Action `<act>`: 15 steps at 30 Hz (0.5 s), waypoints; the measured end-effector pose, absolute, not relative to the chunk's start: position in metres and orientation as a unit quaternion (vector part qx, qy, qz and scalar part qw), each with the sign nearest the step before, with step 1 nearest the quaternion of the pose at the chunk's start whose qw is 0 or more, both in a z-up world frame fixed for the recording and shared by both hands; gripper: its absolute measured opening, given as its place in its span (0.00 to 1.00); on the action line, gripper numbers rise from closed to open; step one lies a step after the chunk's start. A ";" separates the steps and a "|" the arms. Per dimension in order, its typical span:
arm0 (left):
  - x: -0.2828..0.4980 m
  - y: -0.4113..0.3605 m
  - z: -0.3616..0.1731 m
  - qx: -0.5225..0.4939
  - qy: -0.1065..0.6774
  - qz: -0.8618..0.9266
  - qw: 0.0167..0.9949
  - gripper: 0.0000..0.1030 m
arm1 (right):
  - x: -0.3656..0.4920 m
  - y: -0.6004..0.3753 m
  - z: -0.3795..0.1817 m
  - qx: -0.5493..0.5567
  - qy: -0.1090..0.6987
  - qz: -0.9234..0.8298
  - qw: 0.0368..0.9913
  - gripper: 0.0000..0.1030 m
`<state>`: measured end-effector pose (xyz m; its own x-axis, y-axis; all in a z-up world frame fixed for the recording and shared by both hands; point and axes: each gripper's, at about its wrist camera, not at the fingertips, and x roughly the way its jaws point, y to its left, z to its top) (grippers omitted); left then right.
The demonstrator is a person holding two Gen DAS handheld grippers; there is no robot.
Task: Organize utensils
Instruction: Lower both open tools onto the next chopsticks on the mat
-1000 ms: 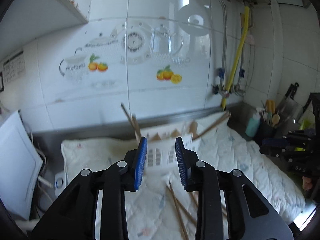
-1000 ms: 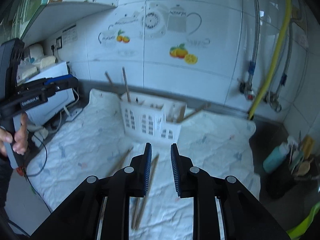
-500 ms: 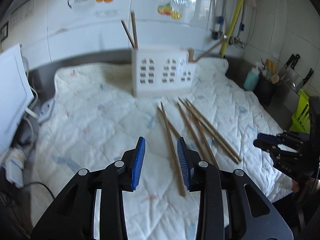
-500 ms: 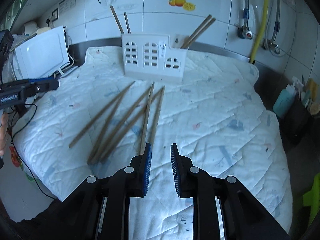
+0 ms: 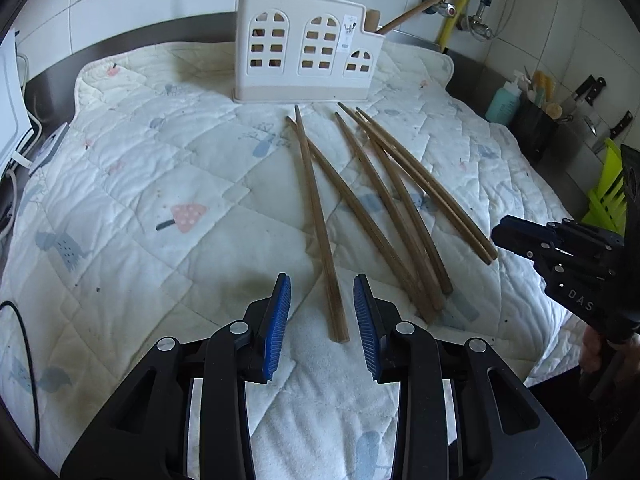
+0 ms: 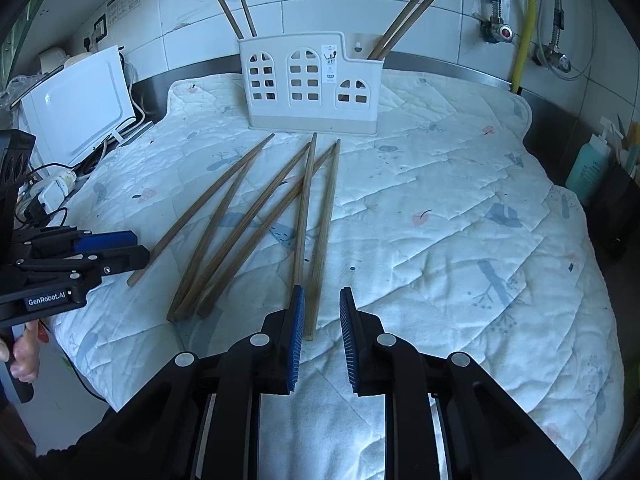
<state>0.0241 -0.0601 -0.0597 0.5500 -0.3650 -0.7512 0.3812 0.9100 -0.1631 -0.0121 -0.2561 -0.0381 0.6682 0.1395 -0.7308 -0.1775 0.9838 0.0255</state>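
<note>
Several brown wooden chopsticks (image 5: 376, 204) lie fanned out on a white quilted mat (image 5: 160, 184), in front of a white plastic utensil holder (image 5: 306, 48) that has a few chopsticks standing in it. They also show in the right wrist view (image 6: 256, 216), with the holder (image 6: 312, 84) behind. My left gripper (image 5: 322, 300) is open, with the near end of the leftmost chopstick (image 5: 320, 232) between its fingertips. My right gripper (image 6: 320, 304) is open, with the near end of the rightmost chopstick (image 6: 324, 232) between its fingertips. Each gripper shows in the other's view: the right one (image 5: 560, 248), the left one (image 6: 80, 256).
A white appliance (image 6: 76, 104) and cables sit left of the mat. A teal bottle (image 5: 504, 100), a dark utensil pot and knives stand at the right. A yellow pipe (image 6: 524, 24) and taps run along the tiled back wall.
Both wrist views have tilted down from the wall and holder toward the mat. Both grippers have come down over the near ends of the chopsticks.
</note>
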 end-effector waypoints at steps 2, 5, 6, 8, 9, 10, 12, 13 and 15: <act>0.024 -0.061 -0.064 0.015 0.426 -0.209 0.880 0.32 | -0.010 -0.254 -0.042 -0.025 0.403 0.087 0.911 0.15; 0.026 -0.062 -0.066 0.014 0.426 -0.207 0.881 0.31 | -0.007 -0.251 -0.048 -0.029 0.409 0.086 0.908 0.12; 0.026 -0.062 -0.067 0.014 0.425 -0.208 0.881 0.31 | -0.007 -0.251 -0.049 -0.029 0.410 0.085 0.908 0.10; 0.026 -0.063 -0.067 0.014 0.423 -0.208 0.882 0.31 | -0.005 -0.252 -0.051 -0.029 0.413 0.082 0.906 0.09; 0.026 -0.064 -0.067 0.014 0.422 -0.208 0.882 0.31 | -0.004 -0.253 -0.053 -0.028 0.415 0.082 0.906 0.09; 0.026 -0.067 -0.067 0.017 0.421 -0.208 0.883 0.31 | -0.004 -0.253 -0.054 -0.029 0.416 0.081 0.905 0.09; 0.024 -0.072 -0.068 0.033 0.415 -0.204 0.886 0.31 | -0.004 -0.253 -0.055 -0.032 0.414 0.081 0.906 0.09; 0.024 -0.073 -0.068 0.033 0.414 -0.203 0.887 0.31 | -0.004 -0.253 -0.055 -0.031 0.413 0.081 0.907 0.08; 0.024 -0.074 -0.067 0.035 0.413 -0.201 0.888 0.27 | -0.004 -0.254 -0.055 -0.027 0.413 0.080 0.907 0.08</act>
<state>0.0241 -0.0742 -0.0672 0.5779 -0.3287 -0.7470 0.3857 0.9166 -0.1049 -0.0038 -0.2537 -0.0550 0.6468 0.1230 -0.7527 -0.1671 0.9858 0.0175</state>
